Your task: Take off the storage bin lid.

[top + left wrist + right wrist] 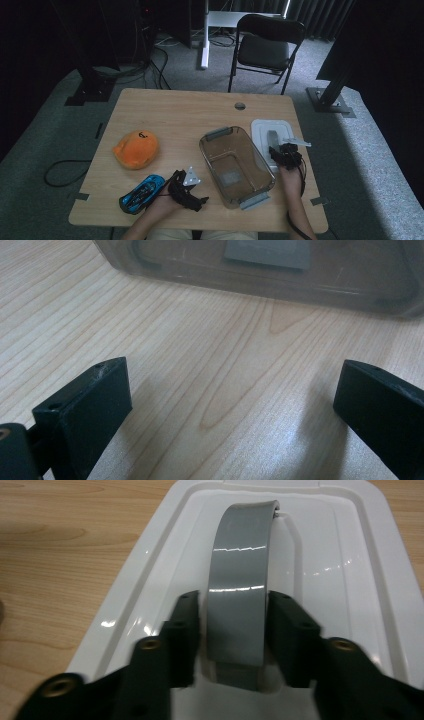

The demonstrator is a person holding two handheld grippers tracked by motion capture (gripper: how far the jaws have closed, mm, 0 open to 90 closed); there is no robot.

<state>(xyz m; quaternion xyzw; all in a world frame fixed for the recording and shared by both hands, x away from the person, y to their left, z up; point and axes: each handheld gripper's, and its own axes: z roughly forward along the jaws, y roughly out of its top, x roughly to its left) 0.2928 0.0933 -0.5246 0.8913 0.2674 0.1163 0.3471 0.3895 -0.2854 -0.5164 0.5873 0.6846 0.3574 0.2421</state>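
A white lid (261,129) lies flat on the table, right of a clear brown container (207,150). In the right gripper view, the lid (340,555) carries an arched grey handle (245,545). My right gripper (235,610) has its black jaws on either side of that handle, with a thin gap at each pad, so it is open. From above, the right gripper (281,152) sits over the lid's near end. My left gripper (235,385) is wide open above bare wood, facing the container's wall (250,275). In the high view, the left gripper (197,197) rests left of the container.
An orange plush toy (136,148) lies at the table's left. A blue toy car (141,192) sits near the front edge beside the left hand. A black folding chair (265,47) stands beyond the far edge of the table (175,110).
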